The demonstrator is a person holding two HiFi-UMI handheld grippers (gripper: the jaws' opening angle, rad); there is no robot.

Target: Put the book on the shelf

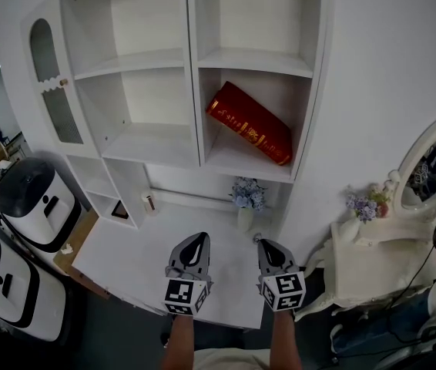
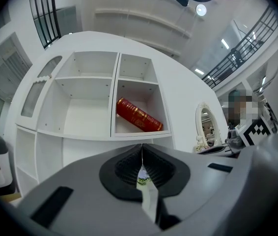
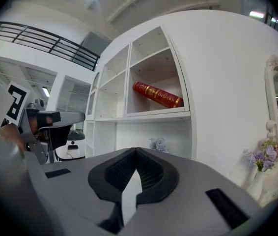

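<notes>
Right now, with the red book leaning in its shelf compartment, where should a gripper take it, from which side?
Probably the raised left end of the red book, coming from the open front of the shelf. It tilts, left end up by the divider, leaving room beneath for a jaw; the right end lies low.

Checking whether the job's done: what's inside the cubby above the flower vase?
A red book lies tilted in that cubby, its left end raised against the cubby's side. Nothing else shows there; the corner behind the book is hidden.
</notes>
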